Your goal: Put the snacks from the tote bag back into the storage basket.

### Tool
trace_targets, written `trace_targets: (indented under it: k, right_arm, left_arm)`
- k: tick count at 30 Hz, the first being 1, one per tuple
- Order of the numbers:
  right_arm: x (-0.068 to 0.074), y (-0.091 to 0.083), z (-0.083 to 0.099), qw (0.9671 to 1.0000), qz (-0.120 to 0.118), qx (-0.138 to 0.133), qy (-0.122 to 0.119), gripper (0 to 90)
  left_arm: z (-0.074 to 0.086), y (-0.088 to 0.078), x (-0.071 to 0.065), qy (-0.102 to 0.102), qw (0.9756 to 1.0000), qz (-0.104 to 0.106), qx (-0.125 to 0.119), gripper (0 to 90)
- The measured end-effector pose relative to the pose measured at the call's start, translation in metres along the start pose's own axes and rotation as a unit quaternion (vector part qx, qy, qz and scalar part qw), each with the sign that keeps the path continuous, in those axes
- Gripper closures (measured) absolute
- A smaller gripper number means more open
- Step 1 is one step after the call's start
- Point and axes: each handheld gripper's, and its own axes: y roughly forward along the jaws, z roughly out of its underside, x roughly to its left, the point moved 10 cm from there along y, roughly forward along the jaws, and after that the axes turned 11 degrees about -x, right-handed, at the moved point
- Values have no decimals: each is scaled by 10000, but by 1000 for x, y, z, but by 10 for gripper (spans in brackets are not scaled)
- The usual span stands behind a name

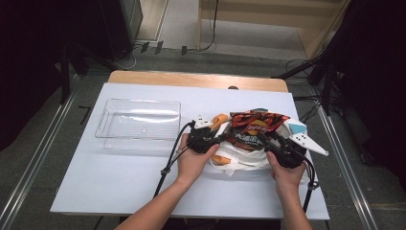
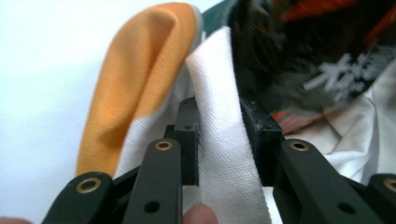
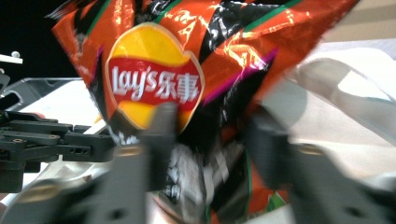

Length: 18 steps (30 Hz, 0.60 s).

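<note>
- Chip bag (image 1: 256,128) upright in mouth of white tote bag (image 1: 244,160), right half of counter (image 1: 119,182), near the right edge.
- Left claw (image 2: 219,135) clamped on tote's white strap (image 2: 224,140).
- Right claw (image 3: 205,140) straddling chip bag; blurred, grip impossible to tell.
- Clear tray (image 1: 139,120) empty, well left of tote; bare counter in front of it.
</note>
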Motion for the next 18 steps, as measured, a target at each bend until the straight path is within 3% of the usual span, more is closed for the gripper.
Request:
trace_targets:
  k: [1,5,9,14,18]
  right_arm:
    - [0,-1,0,10000,51,10,-49,731]
    - [0,-5,-2,9997,208,37,-122,900]
    - [5,-8,-10,9996,231,-110,-143,900]
    - [14,-18,-39,9986,217,-485,-16,900]
    - [24,-26,-59,9972,124,-743,-26,900]
  left_arm:
    - [1,1,-1,5,10000,4,8,710]
    - [6,3,-6,72,9999,43,60,710]
    - [8,4,-5,104,9999,-11,61,718]
    - [10,3,-4,168,9998,-58,90,747]
    - [3,-3,-4,74,10000,-14,-65,690]
